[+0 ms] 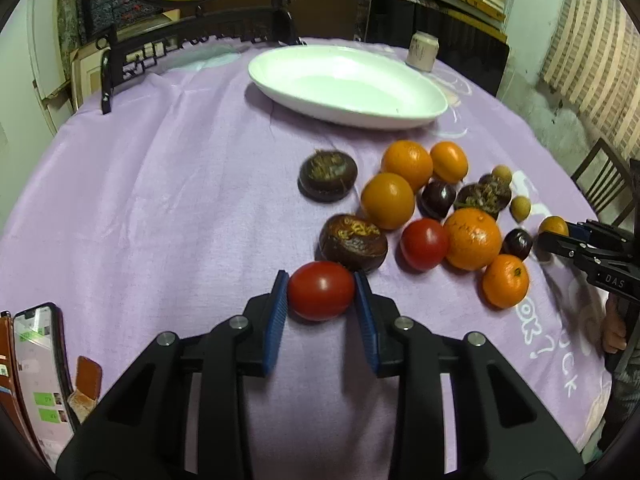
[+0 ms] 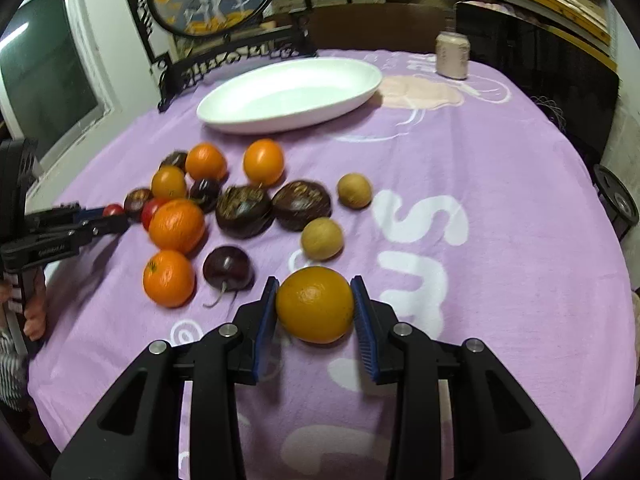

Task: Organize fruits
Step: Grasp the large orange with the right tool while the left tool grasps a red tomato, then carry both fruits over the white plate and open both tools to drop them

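My left gripper [image 1: 321, 294] is shut on a red tomato [image 1: 321, 296] just above the purple cloth; it also shows at the left of the right wrist view [image 2: 106, 216]. My right gripper [image 2: 315, 300] is shut on a yellow-orange orange [image 2: 315, 305]; it also shows at the right edge of the left wrist view [image 1: 554, 234]. Between them lie several fruits: oranges [image 1: 472, 238], a second tomato [image 1: 424, 244], dark mangosteens [image 1: 353, 242], dark plums [image 2: 228, 267] and small tan longans [image 2: 322, 239]. A white oval dish [image 1: 348, 84], also in the right wrist view [image 2: 288, 94], stands empty behind them.
A pale cup [image 1: 422, 50] stands behind the dish. A phone [image 1: 38, 364] in a brown case lies at the near left edge. A black carved stand [image 2: 224, 62] with a round picture lines the far left edge. A chair [image 1: 604, 180] is at the right.
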The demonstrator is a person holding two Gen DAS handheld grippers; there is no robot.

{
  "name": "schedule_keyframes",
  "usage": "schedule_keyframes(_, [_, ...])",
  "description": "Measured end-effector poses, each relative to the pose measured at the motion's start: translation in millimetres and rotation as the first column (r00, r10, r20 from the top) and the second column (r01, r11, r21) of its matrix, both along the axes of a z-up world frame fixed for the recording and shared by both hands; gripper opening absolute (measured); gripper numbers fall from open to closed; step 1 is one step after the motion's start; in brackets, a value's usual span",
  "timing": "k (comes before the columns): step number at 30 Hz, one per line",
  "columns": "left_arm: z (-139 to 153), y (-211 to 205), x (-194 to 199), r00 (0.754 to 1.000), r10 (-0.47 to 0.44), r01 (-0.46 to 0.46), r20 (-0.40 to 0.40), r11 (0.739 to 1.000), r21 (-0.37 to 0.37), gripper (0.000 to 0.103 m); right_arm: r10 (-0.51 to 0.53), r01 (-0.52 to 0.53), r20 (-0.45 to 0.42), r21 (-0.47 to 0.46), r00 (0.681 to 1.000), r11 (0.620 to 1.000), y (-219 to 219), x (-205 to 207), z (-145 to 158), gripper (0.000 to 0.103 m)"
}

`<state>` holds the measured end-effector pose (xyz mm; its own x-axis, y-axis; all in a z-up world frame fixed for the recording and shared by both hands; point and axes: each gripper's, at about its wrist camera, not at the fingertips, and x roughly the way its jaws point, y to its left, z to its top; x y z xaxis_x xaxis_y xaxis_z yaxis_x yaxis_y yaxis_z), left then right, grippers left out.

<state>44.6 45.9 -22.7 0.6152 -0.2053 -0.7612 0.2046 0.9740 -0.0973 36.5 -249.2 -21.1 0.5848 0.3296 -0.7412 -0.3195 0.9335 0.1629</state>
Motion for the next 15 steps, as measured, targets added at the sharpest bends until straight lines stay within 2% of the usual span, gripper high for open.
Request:
schedule_keyframes(7, [33,6,-5,0.994,0.032,-0.029,0.106,0.999,-0.023,0.033,-0.046,0.044,0.017,0.085,0.999,0.995,-14,7,13,0.037])
schedule_keyframes(10, [51,-1,15,0.992,0.031,-0.028,0.125,0.999,-0.025,0.033,-0.046,0.043,0.02,0.134,0.999,0.99,-13,20,29,0.037])
schedule_keyframes(15, [66,-28,74,0.993,0.024,-0.021,0.12,0.999,-0.025,0.033,-0.027,0.019,0.04,0.18,0.999,0.983,15,79,60,0.037])
